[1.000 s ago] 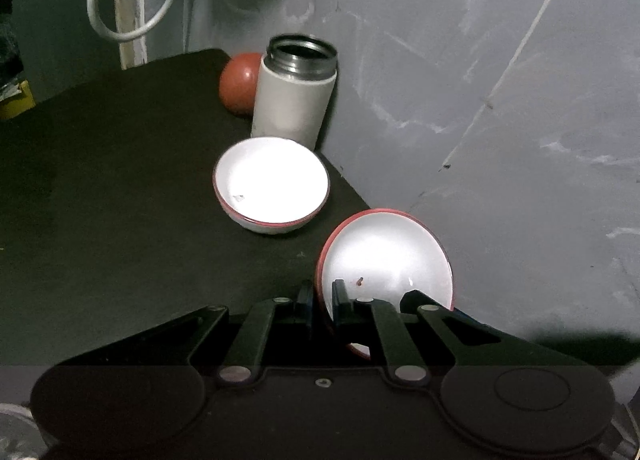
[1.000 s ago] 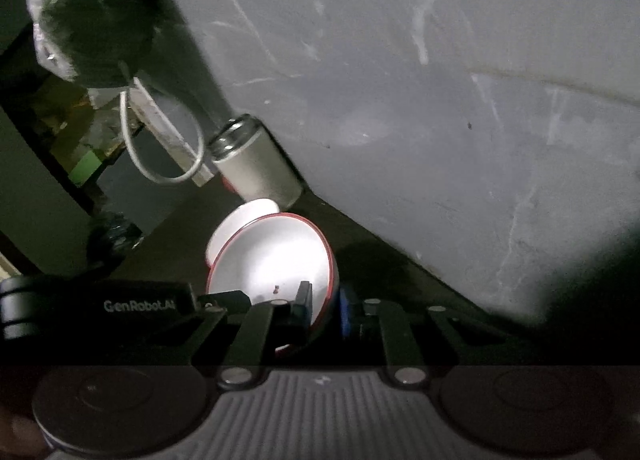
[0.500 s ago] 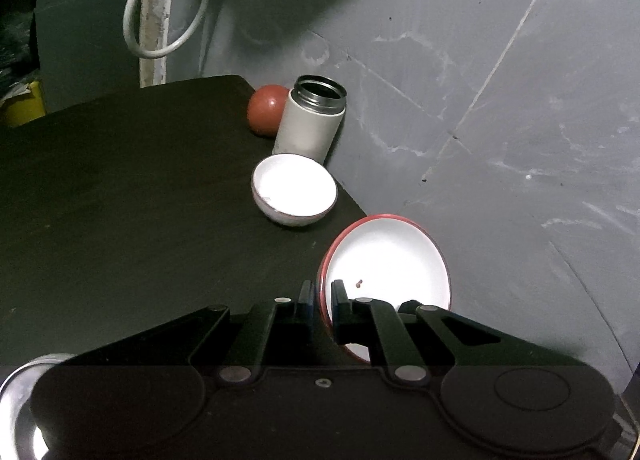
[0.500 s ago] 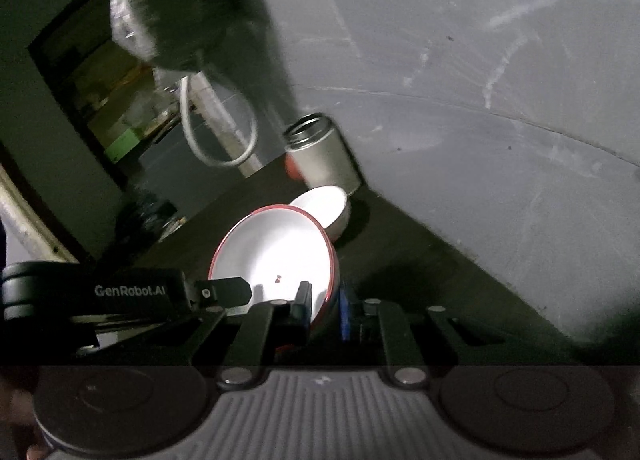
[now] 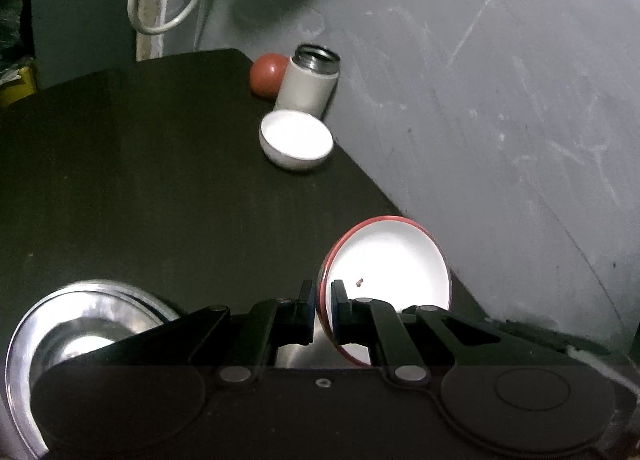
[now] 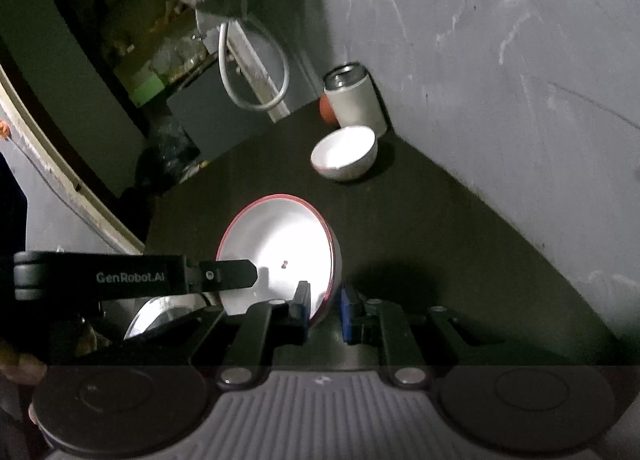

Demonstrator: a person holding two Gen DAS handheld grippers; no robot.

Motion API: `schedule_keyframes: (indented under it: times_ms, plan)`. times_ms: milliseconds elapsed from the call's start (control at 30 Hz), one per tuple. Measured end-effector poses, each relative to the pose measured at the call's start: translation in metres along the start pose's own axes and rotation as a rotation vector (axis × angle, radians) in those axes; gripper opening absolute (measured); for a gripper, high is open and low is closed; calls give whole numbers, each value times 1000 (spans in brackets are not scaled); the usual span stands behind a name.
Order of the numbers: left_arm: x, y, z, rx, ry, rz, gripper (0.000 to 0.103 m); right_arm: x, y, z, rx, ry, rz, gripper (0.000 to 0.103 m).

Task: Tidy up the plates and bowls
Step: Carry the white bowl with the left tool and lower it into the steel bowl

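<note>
A white bowl with a red rim (image 5: 390, 256) hangs tilted above the dark table (image 5: 140, 180), and both grippers grip it. My left gripper (image 5: 322, 296) is shut on its near rim. In the right wrist view the same bowl (image 6: 276, 244) faces left, and my right gripper (image 6: 324, 300) is shut on its right rim. One of the left gripper's fingers (image 6: 228, 275) reaches the bowl's left edge. A plain white bowl (image 5: 296, 140) (image 6: 344, 154) stands upright farther back. A shiny steel plate (image 5: 80, 324) (image 6: 168, 312) lies low on the left.
A grey open-topped flask (image 5: 310, 80) (image 6: 354, 98) stands by the wall behind the white bowl, with a red ball (image 5: 268, 74) beside it. The grey wall (image 5: 500, 100) runs along the table's right edge. A white cable loop (image 5: 168, 0) hangs at the back.
Both grippers have drawn back from the flask and the plain white bowl, carrying the red-rimmed bowl. The steel plate has come into view at the lower left.
</note>
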State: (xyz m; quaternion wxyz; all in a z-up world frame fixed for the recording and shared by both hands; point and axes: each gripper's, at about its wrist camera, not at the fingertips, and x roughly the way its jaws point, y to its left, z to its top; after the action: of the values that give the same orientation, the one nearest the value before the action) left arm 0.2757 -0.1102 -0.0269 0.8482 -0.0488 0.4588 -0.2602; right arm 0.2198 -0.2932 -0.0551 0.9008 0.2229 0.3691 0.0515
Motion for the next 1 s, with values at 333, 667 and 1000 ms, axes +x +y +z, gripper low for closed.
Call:
schedule_keyframes:
  times_ms: [333, 667, 1000]
  plan:
    - [6, 11, -20, -11, 107, -11, 8, 2, 8, -17, -36, 127, -43, 17]
    - [12, 14, -27, -8, 179, 3, 8, -1, 13, -25, -61, 181, -66, 17]
    - [18, 10, -30, -8, 227, 8, 10, -1, 9, -26, -58, 205, -77, 17]
